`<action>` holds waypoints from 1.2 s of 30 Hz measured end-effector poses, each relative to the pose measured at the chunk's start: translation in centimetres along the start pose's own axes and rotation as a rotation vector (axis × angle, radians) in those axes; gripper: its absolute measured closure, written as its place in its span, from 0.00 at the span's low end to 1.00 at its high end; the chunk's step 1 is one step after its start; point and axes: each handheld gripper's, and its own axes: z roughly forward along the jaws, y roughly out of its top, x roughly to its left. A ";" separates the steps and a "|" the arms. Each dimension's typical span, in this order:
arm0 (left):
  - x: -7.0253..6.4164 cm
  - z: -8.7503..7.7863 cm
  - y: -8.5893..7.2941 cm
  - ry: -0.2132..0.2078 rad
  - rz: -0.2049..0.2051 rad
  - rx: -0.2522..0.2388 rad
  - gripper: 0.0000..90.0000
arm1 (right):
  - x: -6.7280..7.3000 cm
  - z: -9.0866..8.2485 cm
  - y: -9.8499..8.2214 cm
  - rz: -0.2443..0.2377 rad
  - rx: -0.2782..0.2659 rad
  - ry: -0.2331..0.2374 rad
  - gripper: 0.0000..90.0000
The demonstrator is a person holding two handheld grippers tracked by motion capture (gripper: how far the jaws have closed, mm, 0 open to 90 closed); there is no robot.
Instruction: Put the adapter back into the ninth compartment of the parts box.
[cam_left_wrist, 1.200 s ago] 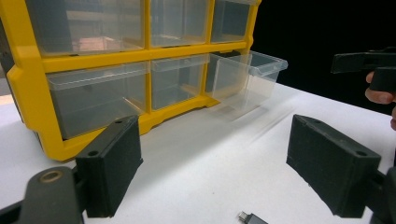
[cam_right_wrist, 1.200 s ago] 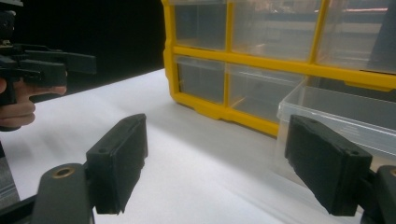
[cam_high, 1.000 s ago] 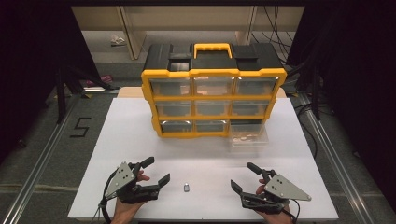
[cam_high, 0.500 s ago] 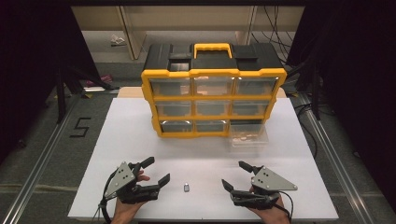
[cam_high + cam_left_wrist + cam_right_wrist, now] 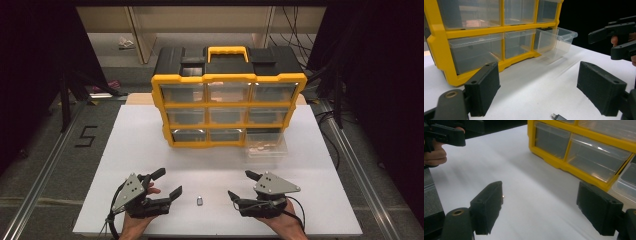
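On the white worktop (image 5: 150, 135) a small metal part (image 5: 199, 201) lies near the front edge, between the 2 claws and touching neither. It is too small to say exactly what it is; in the left gripper view one end of it (image 5: 557, 117) shows at the bottom edge, dark with a metallic tip.

The left claw (image 5: 166, 183) is low over the worktop to the left of the part, with its jaws wide apart and nothing between them. The right claw (image 5: 242, 185) is to the right of the part, also with jaws wide apart and empty, and it points toward the middle of the worktop. Each one is held by a hand that comes in from the bottom of the high view.

Farther back stands a yellow and black organizer cabinet (image 5: 227, 80) with 9 clear drawers in 3 rows. The bottom right drawer (image 5: 265, 145) is pulled out toward the front, and some small pale things lie inside it, not clear enough to name. The other drawers are pushed in.
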 end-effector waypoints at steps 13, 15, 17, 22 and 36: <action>0.0 0.0 0.0 0.002 -0.001 0.001 0.20 | 0.3 1.5 1.0 -0.020 0.062 0.011 0.25; 0.0 0.0 0.0 0.002 0.001 0.001 0.20 | 0.4 1.9 1.1 -0.024 0.073 0.014 0.25; 0.0 -0.1 0.0 0.001 0.004 0.001 0.20 | 0.6 2.4 1.3 -0.029 0.085 0.017 0.25; 0.0 -0.1 0.0 0.000 0.001 -0.002 0.20 | 1.0 3.6 1.5 -0.035 0.118 0.028 0.25; -0.1 0.0 0.0 -0.003 0.004 0.002 0.20 | 1.6 5.8 1.6 -0.048 0.202 0.066 0.25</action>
